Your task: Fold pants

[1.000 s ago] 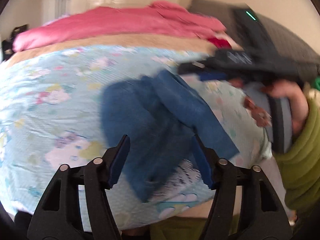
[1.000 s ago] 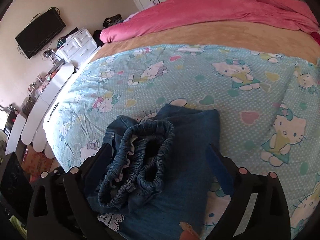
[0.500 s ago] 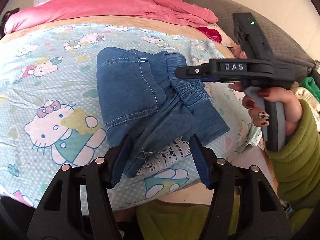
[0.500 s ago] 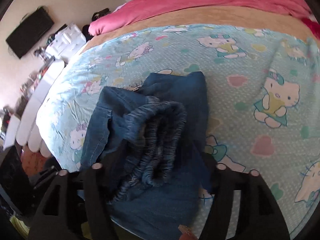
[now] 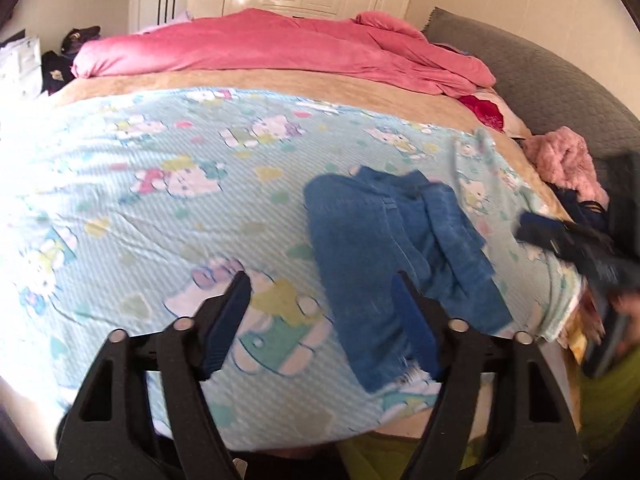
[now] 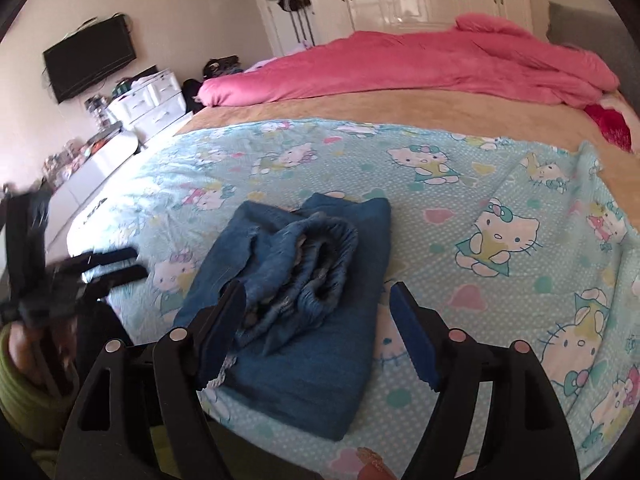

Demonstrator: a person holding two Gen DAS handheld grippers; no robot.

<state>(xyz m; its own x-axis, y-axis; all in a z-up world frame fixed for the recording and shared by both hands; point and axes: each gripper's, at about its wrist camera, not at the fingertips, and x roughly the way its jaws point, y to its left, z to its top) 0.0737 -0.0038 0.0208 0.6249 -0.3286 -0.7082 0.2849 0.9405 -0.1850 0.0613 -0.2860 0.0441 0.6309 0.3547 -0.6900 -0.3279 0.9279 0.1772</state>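
Folded pants sit near the bed's edge, both grippers wide and empty.

On the pale blue cartoon-print bedsheet (image 6: 460,184), the blue denim pants (image 6: 320,280) lie at 6 o'clock; the loose elastic waistband bunched on top may spill the fold. Pink duvet (image 6: 420,68) at 12 is well apart. Left gripper (image 5: 320,320) and right gripper (image 6: 316,328) grip nothing.
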